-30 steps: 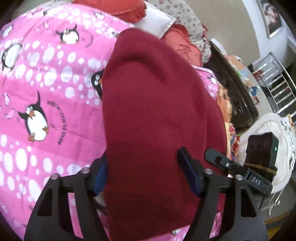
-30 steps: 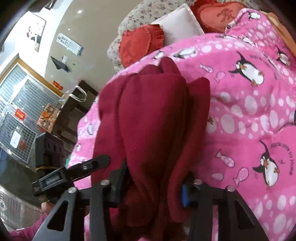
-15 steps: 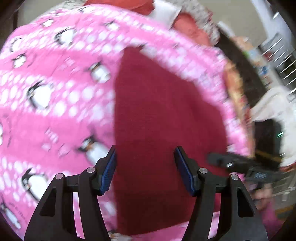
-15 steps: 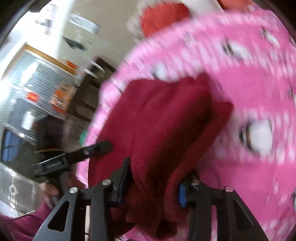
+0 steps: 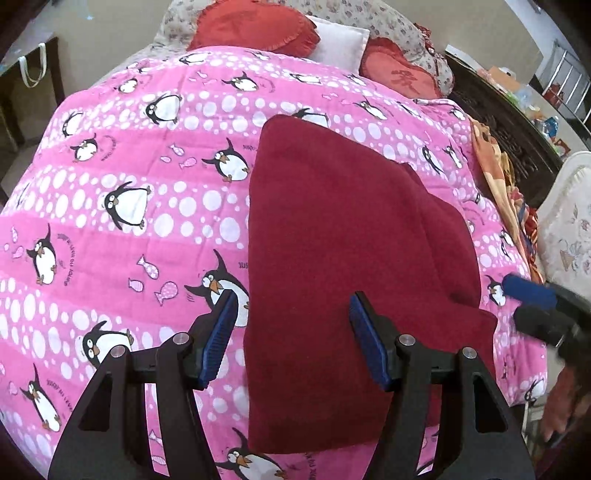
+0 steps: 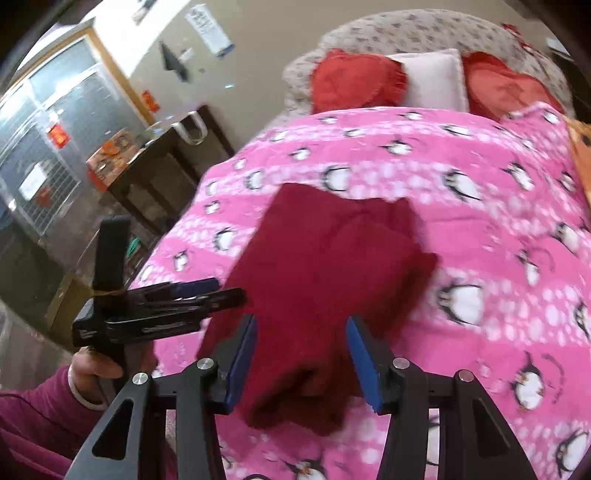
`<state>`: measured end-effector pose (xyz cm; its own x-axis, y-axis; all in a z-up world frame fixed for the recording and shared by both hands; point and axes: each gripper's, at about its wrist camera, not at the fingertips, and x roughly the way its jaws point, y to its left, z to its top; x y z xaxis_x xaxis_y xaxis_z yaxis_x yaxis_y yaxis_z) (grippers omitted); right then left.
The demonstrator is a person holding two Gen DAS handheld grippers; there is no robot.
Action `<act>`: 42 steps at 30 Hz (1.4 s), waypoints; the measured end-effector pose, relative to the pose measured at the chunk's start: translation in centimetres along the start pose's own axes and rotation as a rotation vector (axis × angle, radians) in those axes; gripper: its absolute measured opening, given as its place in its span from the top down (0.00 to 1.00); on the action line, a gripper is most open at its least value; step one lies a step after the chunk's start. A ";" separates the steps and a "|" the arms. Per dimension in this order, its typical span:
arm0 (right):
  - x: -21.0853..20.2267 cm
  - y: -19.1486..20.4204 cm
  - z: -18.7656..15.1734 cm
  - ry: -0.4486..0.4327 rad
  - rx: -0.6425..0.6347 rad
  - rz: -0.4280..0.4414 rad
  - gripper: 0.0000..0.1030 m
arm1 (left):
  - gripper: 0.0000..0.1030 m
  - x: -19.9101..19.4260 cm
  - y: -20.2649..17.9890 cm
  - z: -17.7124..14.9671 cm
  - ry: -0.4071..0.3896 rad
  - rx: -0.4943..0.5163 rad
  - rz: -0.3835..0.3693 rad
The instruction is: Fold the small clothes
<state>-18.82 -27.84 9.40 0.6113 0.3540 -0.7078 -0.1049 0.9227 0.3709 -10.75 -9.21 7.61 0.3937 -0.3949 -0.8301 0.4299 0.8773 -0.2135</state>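
Note:
A dark red garment (image 5: pixel 351 221) lies folded in a long slab on the pink penguin blanket (image 5: pixel 110 240). My left gripper (image 5: pixel 293 299) hovers open over its near left edge, one pad over the blanket and the other over the cloth, gripping nothing. The right gripper (image 5: pixel 532 295) shows at the right edge of that view, just off the garment's right side. In the right wrist view the garment (image 6: pixel 332 258) is blurred below my right gripper (image 6: pixel 302 321), whose jaws stand apart without pressing it. The left gripper (image 6: pixel 177 299) appears at the left, held by a hand (image 6: pixel 92 365).
Red heart cushions (image 5: pixel 255 26) and a white pillow (image 5: pixel 340 40) sit at the head of the bed. A dark wooden table (image 6: pixel 162 173) stands off the bed's left side. Orange patterned cloth (image 5: pixel 498 173) and a white floral piece of furniture (image 5: pixel 569 229) border the right.
Both grippers held the raised red garment a second ago. They have let go and drawn back, and the garment now lies flat on the blanket.

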 end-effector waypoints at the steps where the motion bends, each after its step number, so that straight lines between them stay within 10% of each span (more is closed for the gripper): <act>1: 0.7 0.4 -0.1 0.009 -0.016 -0.015 0.54 | 0.39 0.0 -0.2 0.0 -0.004 -0.003 0.007; 8: 6.1 -0.6 -3.0 0.137 -0.027 -0.169 0.55 | 0.39 -0.5 -0.7 0.0 -0.033 -0.010 0.030; 37: -0.8 1.9 -1.1 -0.066 0.116 -0.249 0.50 | 0.39 -6.3 -2.5 -0.6 -0.182 -0.006 0.095; 42: -1.1 2.1 -1.2 -0.084 0.117 -0.265 0.31 | 0.39 -6.6 -2.8 -0.7 -0.190 0.004 0.100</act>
<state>-20.66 -26.14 10.27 0.6689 0.0851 -0.7385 0.1546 0.9558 0.2502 -15.11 -8.91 13.29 0.5805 -0.3507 -0.7348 0.3840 0.9137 -0.1327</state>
